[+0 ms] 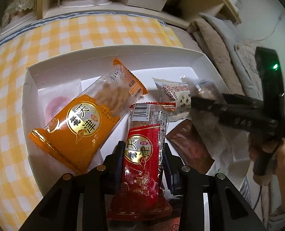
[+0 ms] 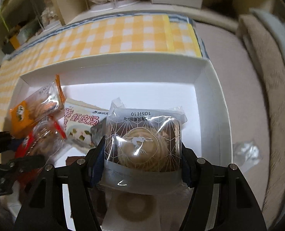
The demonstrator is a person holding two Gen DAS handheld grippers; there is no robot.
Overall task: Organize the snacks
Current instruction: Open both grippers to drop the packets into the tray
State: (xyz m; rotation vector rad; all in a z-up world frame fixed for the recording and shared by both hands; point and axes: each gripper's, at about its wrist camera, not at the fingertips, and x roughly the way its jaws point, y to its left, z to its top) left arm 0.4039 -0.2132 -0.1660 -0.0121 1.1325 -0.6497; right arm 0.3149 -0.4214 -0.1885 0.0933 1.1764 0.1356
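My left gripper [image 1: 143, 154] is clamped on the red snack packet [image 1: 144, 150], pads pressing both long sides near its middle. The packet's long axis runs away from me toward the far wall of the white box [image 1: 111, 57], barcode end foremost, its lower sealed end hanging back under the jaws. It sits above the box floor near the near edge.

My right gripper [image 2: 142, 154] grips the clear-wrapped round pastry [image 2: 144, 144], fingers set against its left and right sides. The printed end of that wrapper points toward the box's far wall, and the pastry hangs over the right half of the box.

Inside the box, the orange snack packet [image 1: 80, 119] lies to the left of the red one, slanted, with its clear end aimed at the far wall and its orange base toward the near-left corner. A pink-centred white packet [image 1: 57, 98] lies partly beneath it against the left wall. A white soup sachet [image 2: 80, 127] rests mid-box, and a brown packet [image 1: 190, 146] lies right of the red one.

The far strip of the box floor along the back wall is bare, as is the right side in the right wrist view. The box rests on a yellow checked cloth [image 1: 84, 32]; a crumpled clear wrapper [image 2: 246, 152] lies just outside the box's right wall.
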